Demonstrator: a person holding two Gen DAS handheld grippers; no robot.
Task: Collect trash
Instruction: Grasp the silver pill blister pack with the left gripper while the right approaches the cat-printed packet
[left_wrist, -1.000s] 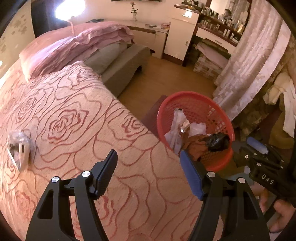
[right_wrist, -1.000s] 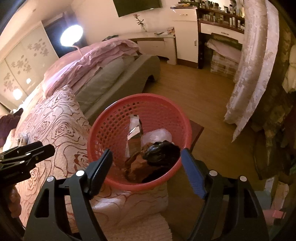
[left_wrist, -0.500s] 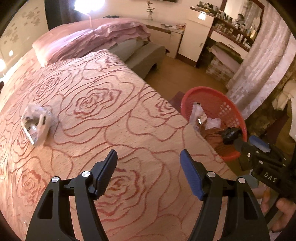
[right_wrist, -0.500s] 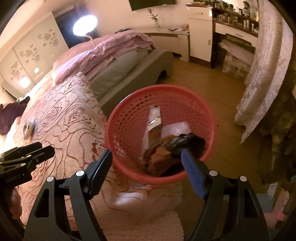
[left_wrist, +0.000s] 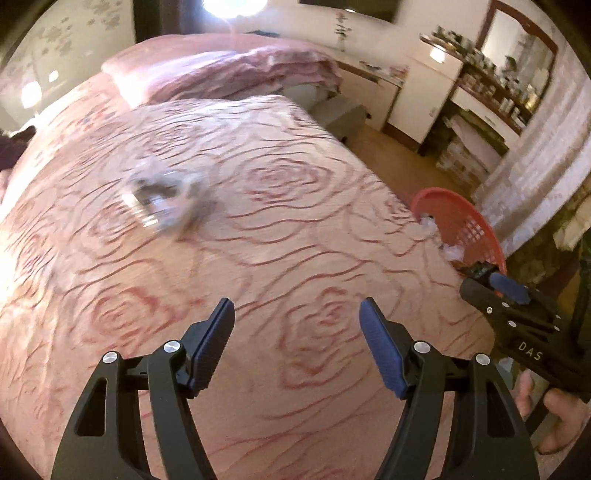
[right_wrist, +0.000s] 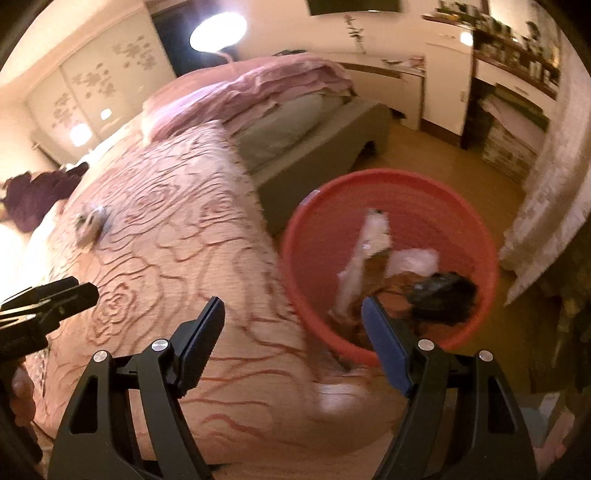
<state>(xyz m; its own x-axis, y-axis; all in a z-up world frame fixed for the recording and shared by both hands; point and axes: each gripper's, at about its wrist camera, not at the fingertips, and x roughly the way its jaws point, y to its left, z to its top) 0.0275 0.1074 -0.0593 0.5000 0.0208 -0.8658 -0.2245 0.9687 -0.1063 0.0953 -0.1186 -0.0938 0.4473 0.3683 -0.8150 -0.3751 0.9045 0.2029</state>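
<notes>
A crumpled clear plastic wrapper (left_wrist: 162, 201) lies on the rose-patterned bedspread (left_wrist: 258, 258), blurred; it also shows small in the right wrist view (right_wrist: 88, 223). My left gripper (left_wrist: 297, 338) is open and empty above the bed, well short of the wrapper. A red plastic basket (right_wrist: 476, 236) holding wrappers and dark trash stands on the floor beside the bed; its rim shows in the left wrist view (left_wrist: 476, 229). My right gripper (right_wrist: 293, 334) is open and empty, over the bed edge beside the basket.
Folded pink bedding (left_wrist: 229, 70) lies at the bed's head. A grey bench (right_wrist: 332, 129), white cabinets (left_wrist: 424, 99) and curtains (right_wrist: 554, 166) edge the wooden floor. A dark purple cloth (right_wrist: 33, 195) lies at the far left of the bed.
Both grippers have swung left, away from the basket and over the bed. The wrapper is now nearer the middle of the left wrist view. Both stay open.
</notes>
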